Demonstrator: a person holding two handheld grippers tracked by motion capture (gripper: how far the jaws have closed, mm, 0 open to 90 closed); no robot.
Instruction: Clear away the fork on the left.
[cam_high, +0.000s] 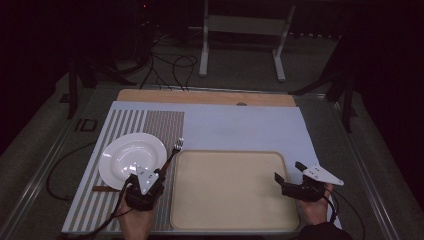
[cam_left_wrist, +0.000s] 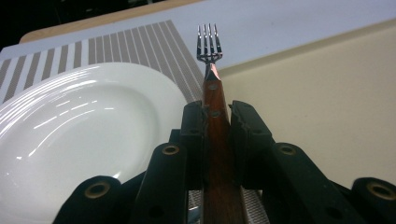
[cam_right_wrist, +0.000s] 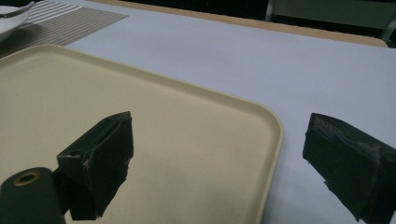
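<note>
Nearest me in the high view, at about six o'clock, my two hands come up from the table's near edge, each holding a gripper. My left gripper sits at about seven o'clock, clamped on a wooden-handled fork; in the left gripper view both black jaws press the handle's sides, and the fork runs straight away from me with its tines raised toward twelve o'clock. From above, the fork slants toward one o'clock, lying along the gap between the white plate and the cream tray, its tines over the striped placemat.

That plate rests on the striped placemat at about nine o'clock, just beside my left gripper; in the left gripper view its rim curves close along the jaws' left side.

My right gripper hovers at about four o'clock by the tray's right edge, jaws spread wide with nothing between them. In the right gripper view, one jaw hangs over the tray, the other over the pale blue mat beyond its rim.
</note>
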